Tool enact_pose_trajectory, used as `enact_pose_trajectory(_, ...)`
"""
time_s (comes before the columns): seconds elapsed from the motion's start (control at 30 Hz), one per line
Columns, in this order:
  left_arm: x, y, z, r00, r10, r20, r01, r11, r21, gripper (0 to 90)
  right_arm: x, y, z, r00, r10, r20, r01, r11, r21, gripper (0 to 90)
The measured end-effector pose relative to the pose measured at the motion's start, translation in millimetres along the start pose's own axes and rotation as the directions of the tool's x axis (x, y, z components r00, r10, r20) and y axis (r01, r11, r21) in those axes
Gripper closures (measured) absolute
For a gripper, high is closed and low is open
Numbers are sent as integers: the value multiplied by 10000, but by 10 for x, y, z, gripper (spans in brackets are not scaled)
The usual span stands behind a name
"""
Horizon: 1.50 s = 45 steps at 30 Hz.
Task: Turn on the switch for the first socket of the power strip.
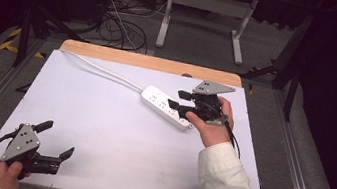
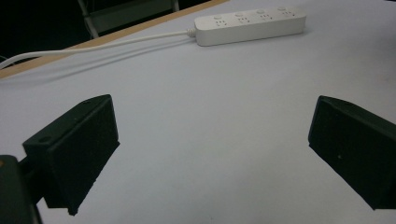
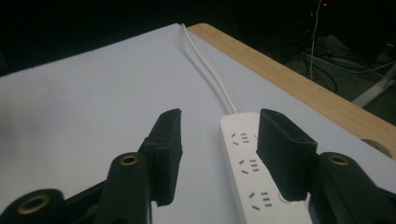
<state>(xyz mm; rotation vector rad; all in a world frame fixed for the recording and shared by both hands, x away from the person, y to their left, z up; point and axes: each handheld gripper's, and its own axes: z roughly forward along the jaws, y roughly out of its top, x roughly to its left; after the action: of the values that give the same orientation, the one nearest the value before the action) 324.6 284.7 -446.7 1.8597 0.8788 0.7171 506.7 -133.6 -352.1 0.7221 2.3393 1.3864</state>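
High view first, and at the lower left of the frame the left gripper point(image 1: 54, 140) sits low over the desk point(image 1: 102, 115), held in the person's left hand point(image 1: 8, 171). Its jaws stand wide apart with nothing between them. My read: it is parked there, out of the way, well apart from the action. Grey three-cornered plate on top, black body, a dark cable looping off to the left.

Moving toward the middle, the desk is a smooth, matte white sheet with a pale wooden edge along the far side. A thin white cord point(image 1: 104, 71) runs from the upper left of the sheet down to the power strip point(image 1: 158, 100), a long, rounded, glossy white plastic bar lying flat and angled across the upper right of the frame.

Now the right side: the right gripper point(image 1: 180, 100) is over the near end of that strip, the person's right hand point(image 1: 212, 126) wrapped round its body, cream sleeve behind it. Right gripper view tells it best: jaws partly open, one blocky black pad over bare desk beside the strip, the other above the strip's socket face. Whether that pad touches the plastic, I cannot tell. It looks like a line-up to straddle the bar across its narrow width, which would suit the flat rubbery pads on those hard, slippery sides.

Left gripper view: strip at the top, far off.
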Motion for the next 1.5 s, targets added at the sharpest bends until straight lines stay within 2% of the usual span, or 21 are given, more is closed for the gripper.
enact_pose_trajectory(0.07,0,0,-1,10000,7,4,-7,10000,-8,22,-20,21,50,9998,180,-111,-182,9997,-169,562)
enact_pose_trajectory(0.13,0,-2,-1,10000,-88,2,88,10000,-32,22,-34,47,102,10000,50,-66,-51,9999,-164,616)
enact_pose_trajectory(0.17,0,-2,-1,10000,-88,2,88,10000,-32,22,-34,47,102,10000,50,-66,-51,9999,-164,616)
enact_pose_trajectory(0.2,5,-2,0,10000,-74,12,74,10000,-35,22,-45,76,156,9999,-79,-133,79,10000,-14,665)
enact_pose_trajectory(0.33,6,0,5,10000,-13,40,13,10000,-7,22,-45,125,281,9987,-442,-271,450,9984,328,760)
enact_pose_trajectory(0.53,6,2,5,10000,10,67,-10,10000,-10,22,-64,186,488,9960,-849,-281,870,9927,833,839)
enact_pose_trajectory(0.73,12,2,9,10000,-11,97,11,10000,-52,22,-96,215,640,9960,-873,-171,887,9902,1083,895)
enact_pose_trajectory(0.93,6,5,1,9999,-14,111,15,10000,-78,22,-156,228,846,9980,-634,-28,631,9873,1460,900)
enact_pose_trajectory(1.0,6,6,0,9999,-10,128,11,10000,-97,22,-164,224,872,9985,-544,24,534,9877,1473,900)
enact_pose_trajectory(1.07,8,5,0,9999,-7,134,8,10000,-97,22,-196,195,937,9991,-322,279,276,9878,1532,900)
enact_pose_trajectory(1.2,10,5,0,9999,-12,148,13,10000,-96,22,-262,140,1011,9990,102,444,-169,9881,1528,900)
enact_pose_trajectory(1.5,14,8,-3,9997,14,241,-11,9999,-123,22,-362,37,1188,9963,446,740,-568,9835,1715,900)
